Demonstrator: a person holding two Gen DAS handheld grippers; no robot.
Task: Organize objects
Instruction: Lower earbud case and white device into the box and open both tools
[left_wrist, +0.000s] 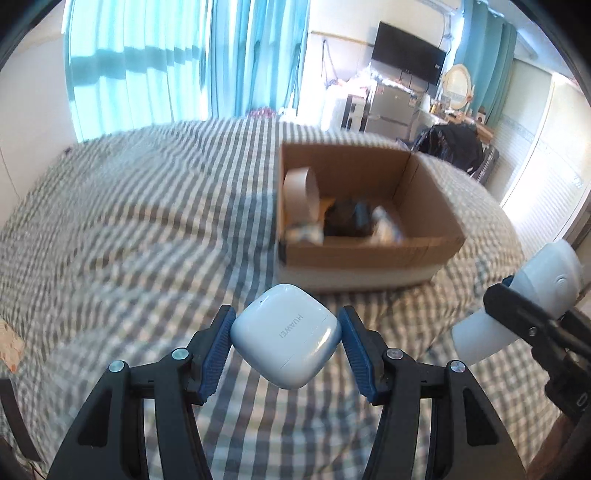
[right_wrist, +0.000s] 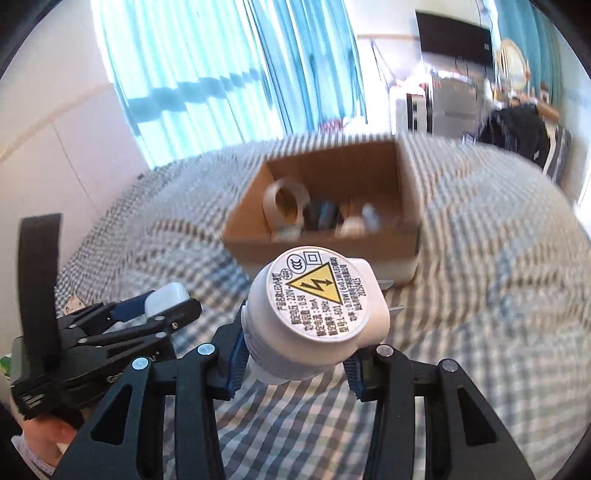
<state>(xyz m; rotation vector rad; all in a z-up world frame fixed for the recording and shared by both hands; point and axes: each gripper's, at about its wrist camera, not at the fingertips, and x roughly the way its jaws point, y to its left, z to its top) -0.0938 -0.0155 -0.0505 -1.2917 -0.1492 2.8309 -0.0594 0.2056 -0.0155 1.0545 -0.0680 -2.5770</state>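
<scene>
**Both tongs loaded in front of the cardboard box**

The left tongs (left_wrist: 286, 338) pinch a white earbud case (left_wrist: 285, 334) between blue pads (left_wrist: 216, 354), held above the checked bedspread (left_wrist: 129, 229) on the near side of the cardboard box (left_wrist: 364, 254). The right tongs (right_wrist: 295, 350) clamp a white plug-in device (right_wrist: 306, 317), its round warning label facing the camera and its metal prongs pointing toward the box. The box sits open on the bed, holding a tape roll (left_wrist: 301, 190) against its left wall and blurred dark and pale items beside that. Behind the box hang blue curtains (left_wrist: 155, 62).
</scene>
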